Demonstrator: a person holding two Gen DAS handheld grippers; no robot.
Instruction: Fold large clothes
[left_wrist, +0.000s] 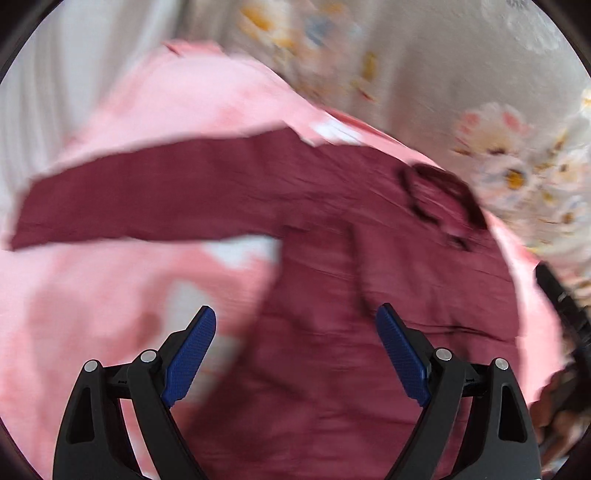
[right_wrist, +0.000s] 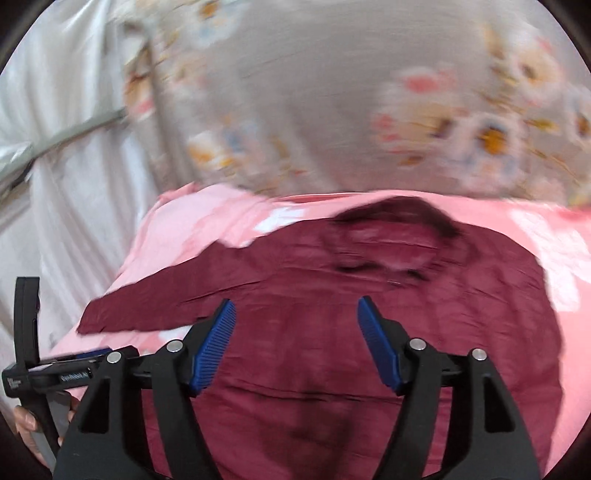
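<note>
**Both tools empty, sleeve fold to come**

Right now I have the maroon long-sleeved shirt (right_wrist: 332, 332) lying flat on the pink patterned sheet (right_wrist: 177, 221), collar at twelve o'clock. My left tool (left_wrist: 295, 354) and right tool (right_wrist: 295, 343) gape wide, gripping nothing. I judge the sleeve (left_wrist: 147, 192) stretched toward nine o'clock wants grasping next.

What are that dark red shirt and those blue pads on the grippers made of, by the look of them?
The shirt looks like a thin woven cloth, perhaps cotton: matte, with fine creases and a soft collar, though blur hides the weave. The pads on the right gripper look like moulded rubber or plastic, with ridges and a dull sheen. The pads on the left gripper carry a finer grid texture.
</note>
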